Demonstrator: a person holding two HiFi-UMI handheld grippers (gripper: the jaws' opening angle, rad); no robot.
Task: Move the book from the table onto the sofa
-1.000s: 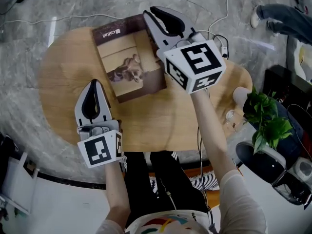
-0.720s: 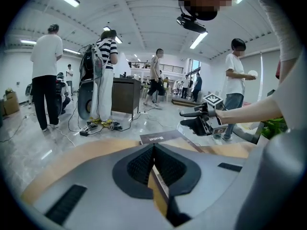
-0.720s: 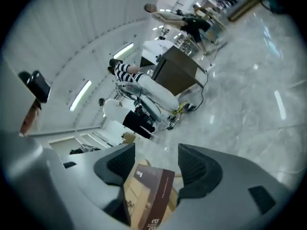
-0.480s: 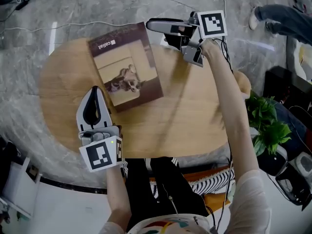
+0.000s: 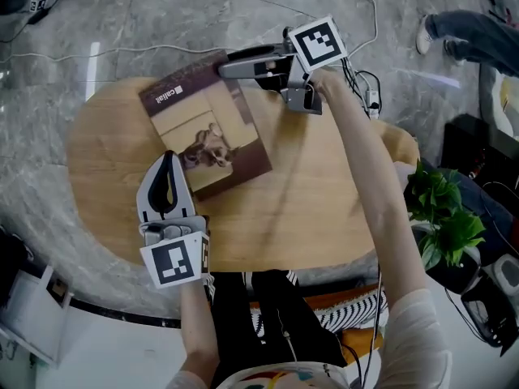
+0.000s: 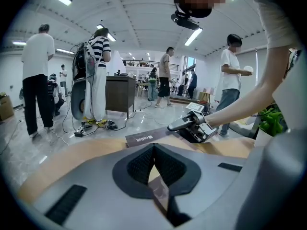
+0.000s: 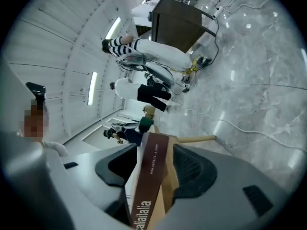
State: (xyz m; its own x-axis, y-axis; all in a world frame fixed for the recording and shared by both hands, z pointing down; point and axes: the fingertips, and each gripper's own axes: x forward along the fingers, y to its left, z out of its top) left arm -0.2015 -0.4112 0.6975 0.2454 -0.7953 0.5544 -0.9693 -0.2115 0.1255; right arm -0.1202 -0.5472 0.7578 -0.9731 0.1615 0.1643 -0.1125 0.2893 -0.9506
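The right gripper (image 5: 227, 66), jaws wide and just closing, straddles the book (image 5: 207, 132) at 1 o'clock; I'd seat it deeper before squeezing. The left gripper (image 5: 168, 157) sits closed at 7 o'clock.

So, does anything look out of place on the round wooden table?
Yes: the brown rectangular book lies askew on the round wooden table, and its far corner sticks out past the table's edge, above the grey marble floor.
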